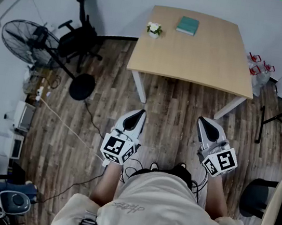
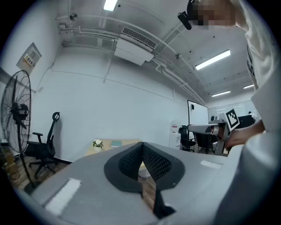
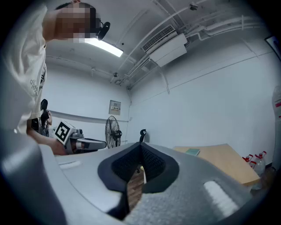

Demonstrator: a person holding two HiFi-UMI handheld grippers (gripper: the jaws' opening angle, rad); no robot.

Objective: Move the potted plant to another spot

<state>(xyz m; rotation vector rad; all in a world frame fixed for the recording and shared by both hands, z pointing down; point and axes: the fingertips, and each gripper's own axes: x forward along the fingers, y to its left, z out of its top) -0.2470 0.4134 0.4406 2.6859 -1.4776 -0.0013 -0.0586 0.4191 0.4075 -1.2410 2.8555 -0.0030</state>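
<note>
A small potted plant [image 1: 154, 30] with white flowers stands near the far left corner of a light wooden table [image 1: 201, 60]; it also shows small in the left gripper view [image 2: 97, 145]. My left gripper [image 1: 139, 115] hangs level over the floor, well short of the table, jaws shut with nothing in them. My right gripper [image 1: 204, 123] is held level beside it at the same distance, jaws also shut and empty. In the left gripper view the closed tips [image 2: 142, 146] meet; the right gripper's tips [image 3: 141, 146] do too.
A teal book [image 1: 187, 25] lies on the table beyond the plant. A standing fan [image 1: 28, 41] and a black office chair [image 1: 78, 37] stand at the left by the wall. Cables run across the wood floor [image 1: 75, 131]. Boxes and bottles [image 1: 258, 66] sit right of the table.
</note>
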